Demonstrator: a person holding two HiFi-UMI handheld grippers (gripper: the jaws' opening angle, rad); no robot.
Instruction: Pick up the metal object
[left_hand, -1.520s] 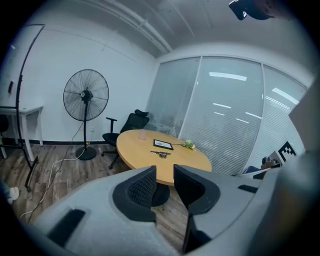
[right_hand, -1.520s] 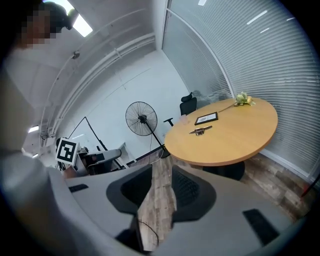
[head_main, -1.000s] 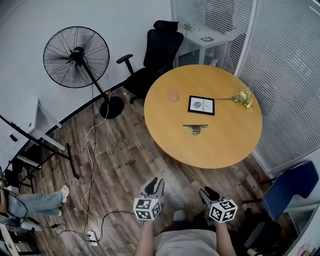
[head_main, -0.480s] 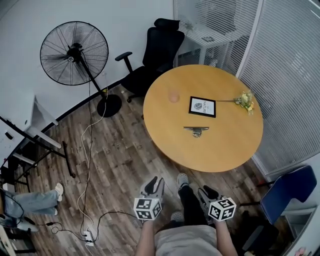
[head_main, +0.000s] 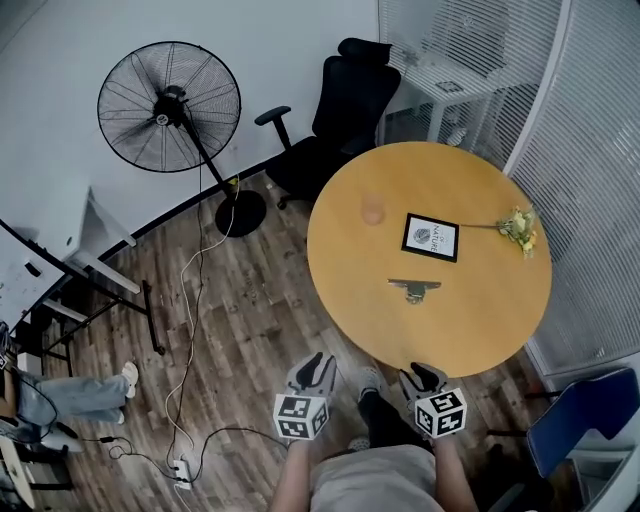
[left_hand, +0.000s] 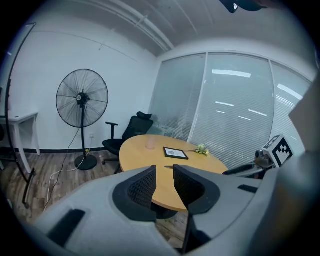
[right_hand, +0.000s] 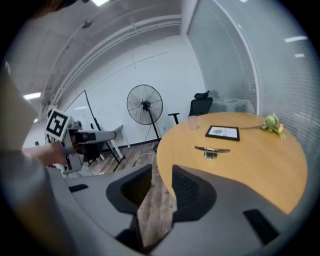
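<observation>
Where metal object (head_main: 414, 289) is lying: on round table (head_main: 480, 330), well ahead of both grippers.
Left gripper (head_main: 317, 364): jaws being held slightly apart, nothing between them.
Right gripper (head_main: 422, 375): jaws being held slightly apart, empty; judged the nearer one.
Long axis: being presented crosswise to the reach.

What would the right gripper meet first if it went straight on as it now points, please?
Most likely the near edge of the round wooden table; the metal object sits farther on, rightward.
</observation>
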